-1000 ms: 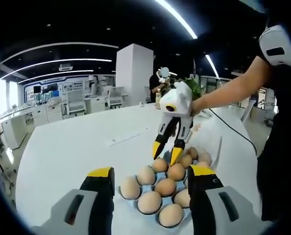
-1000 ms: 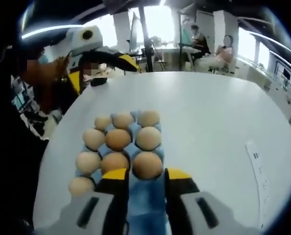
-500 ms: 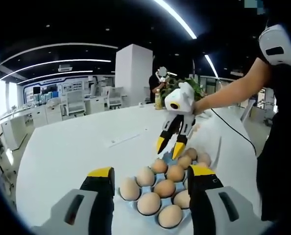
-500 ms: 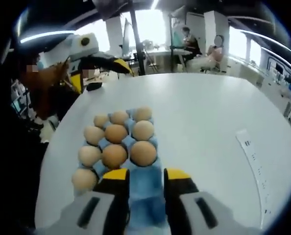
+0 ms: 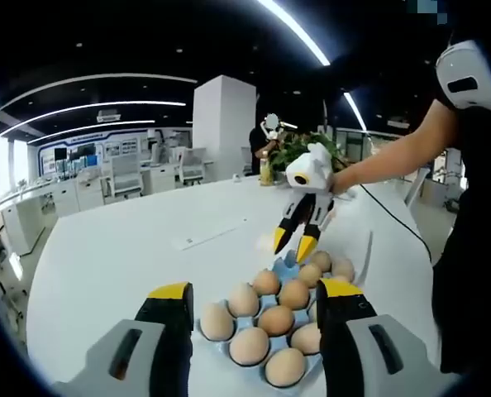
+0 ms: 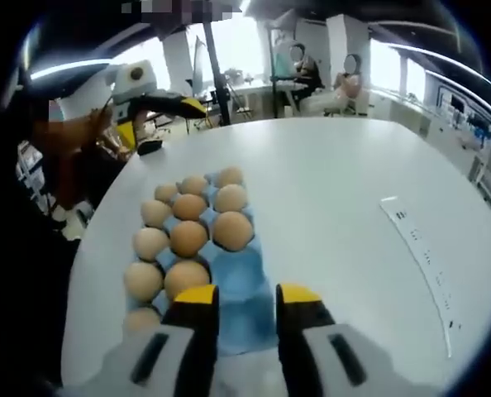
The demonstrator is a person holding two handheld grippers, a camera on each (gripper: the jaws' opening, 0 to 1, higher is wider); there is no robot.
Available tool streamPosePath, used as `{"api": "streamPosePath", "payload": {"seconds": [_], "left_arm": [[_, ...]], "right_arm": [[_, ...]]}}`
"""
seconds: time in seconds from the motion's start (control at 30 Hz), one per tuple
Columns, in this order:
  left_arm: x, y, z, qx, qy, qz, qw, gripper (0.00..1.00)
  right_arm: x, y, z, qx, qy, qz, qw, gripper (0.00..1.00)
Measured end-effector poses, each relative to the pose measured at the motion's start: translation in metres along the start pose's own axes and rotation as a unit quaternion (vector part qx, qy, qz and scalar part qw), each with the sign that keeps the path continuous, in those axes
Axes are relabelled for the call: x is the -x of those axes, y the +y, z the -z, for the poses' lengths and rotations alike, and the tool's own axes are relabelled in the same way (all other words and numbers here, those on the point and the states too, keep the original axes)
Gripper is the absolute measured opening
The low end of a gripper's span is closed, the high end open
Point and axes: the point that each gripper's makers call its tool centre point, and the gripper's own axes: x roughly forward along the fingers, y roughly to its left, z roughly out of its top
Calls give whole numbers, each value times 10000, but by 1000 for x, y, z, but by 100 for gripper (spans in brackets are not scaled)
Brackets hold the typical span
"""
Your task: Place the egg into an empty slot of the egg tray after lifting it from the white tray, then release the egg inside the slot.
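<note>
Blue egg tray [image 6: 244,299] nearly full of eggs [image 6: 231,229]; empty slots at my near end. My right gripper [image 6: 237,296] hovers above them, jaws apart, empty. Left gripper [image 5: 250,298] open, empty. Judgement: fetch next egg, descend slowly, centre over slot.

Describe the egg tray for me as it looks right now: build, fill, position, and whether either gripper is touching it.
The egg tray is a light blue moulded tray, cardboard-like, lying flat on the white table. Brown eggs sit in most of its cups; the right gripper view shows bare cups at the end nearest that gripper. The right gripper hangs above the tray's far end in the left gripper view, empty, not touching it. The left gripper hovers over the near end, open, also apart from it.
</note>
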Motion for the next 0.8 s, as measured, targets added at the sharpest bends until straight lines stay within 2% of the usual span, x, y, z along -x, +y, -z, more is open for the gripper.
{"api": "streamPosePath", "payload": {"seconds": [0.23,0.5,0.8], "left_arm": [[-2,-1,0,-4,-2,19,10000,61],[-5,-4,-1,-15,-18,56,10000,61],[-5,-5,-2,-26,-18,82,10000,61]], "right_arm": [[14,-4,12,-154,-36,150,9998,27],[36,-7,36,-319,58,360,9988,27],[57,-10,54,-426,115,549,9975,27]]}}
